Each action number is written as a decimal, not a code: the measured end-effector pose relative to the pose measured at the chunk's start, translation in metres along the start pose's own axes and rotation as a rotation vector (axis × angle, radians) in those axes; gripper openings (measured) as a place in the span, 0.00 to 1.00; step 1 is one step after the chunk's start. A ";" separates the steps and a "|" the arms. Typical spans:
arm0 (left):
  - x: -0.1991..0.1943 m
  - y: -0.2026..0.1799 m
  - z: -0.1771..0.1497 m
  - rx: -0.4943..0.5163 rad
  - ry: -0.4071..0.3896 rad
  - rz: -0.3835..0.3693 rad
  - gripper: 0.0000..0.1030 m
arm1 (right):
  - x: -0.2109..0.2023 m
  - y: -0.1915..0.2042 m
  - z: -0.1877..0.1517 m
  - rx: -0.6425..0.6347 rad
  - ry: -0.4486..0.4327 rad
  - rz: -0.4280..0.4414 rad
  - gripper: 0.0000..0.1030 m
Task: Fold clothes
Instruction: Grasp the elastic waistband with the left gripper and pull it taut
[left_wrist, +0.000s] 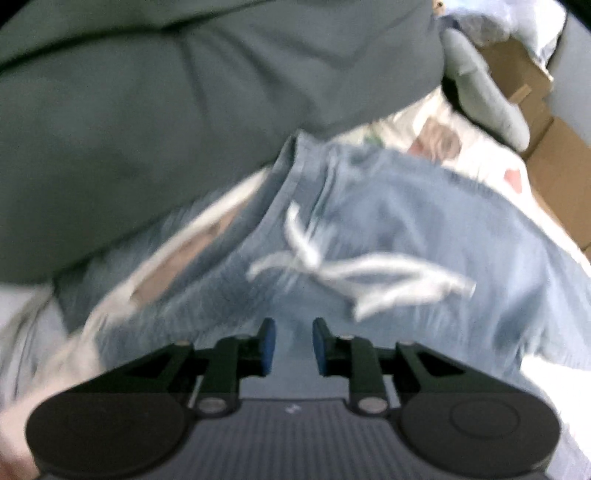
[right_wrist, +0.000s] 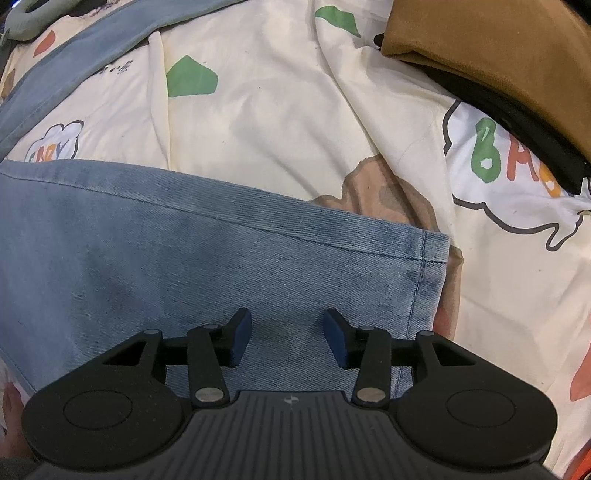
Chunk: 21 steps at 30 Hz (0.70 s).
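Note:
Light blue jeans lie rumpled in the blurred left wrist view, with white frayed threads across them. My left gripper hovers over the denim, jaws a little apart with nothing between the blue pads. In the right wrist view a jeans leg lies flat, its hem to the right. My right gripper points down over that leg near the hem, open, with only flat denim below the gap. Another strip of the denim runs along the upper left.
A cream sheet with cartoon prints covers the surface. A grey-green garment fills the upper left wrist view. A brown cloth on a dark edge sits at the upper right, and cardboard boxes stand at the right.

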<state>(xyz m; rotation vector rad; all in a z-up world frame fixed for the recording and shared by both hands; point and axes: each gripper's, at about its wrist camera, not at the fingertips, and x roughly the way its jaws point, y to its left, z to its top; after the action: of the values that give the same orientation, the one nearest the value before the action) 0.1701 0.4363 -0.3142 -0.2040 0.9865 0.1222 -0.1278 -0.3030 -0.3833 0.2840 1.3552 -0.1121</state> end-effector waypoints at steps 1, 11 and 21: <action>0.005 -0.006 0.009 0.005 -0.011 -0.009 0.22 | -0.001 -0.001 0.002 0.001 0.001 0.003 0.49; 0.062 -0.040 0.077 0.012 -0.063 -0.042 0.14 | -0.007 0.010 0.007 -0.011 -0.011 0.014 0.48; 0.122 -0.046 0.097 -0.086 -0.019 -0.011 0.07 | 0.000 0.011 0.008 -0.022 0.011 -0.003 0.48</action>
<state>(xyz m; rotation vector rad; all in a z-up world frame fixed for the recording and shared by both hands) 0.3250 0.4145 -0.3593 -0.2868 0.9616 0.1560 -0.1181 -0.2947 -0.3800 0.2651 1.3672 -0.0981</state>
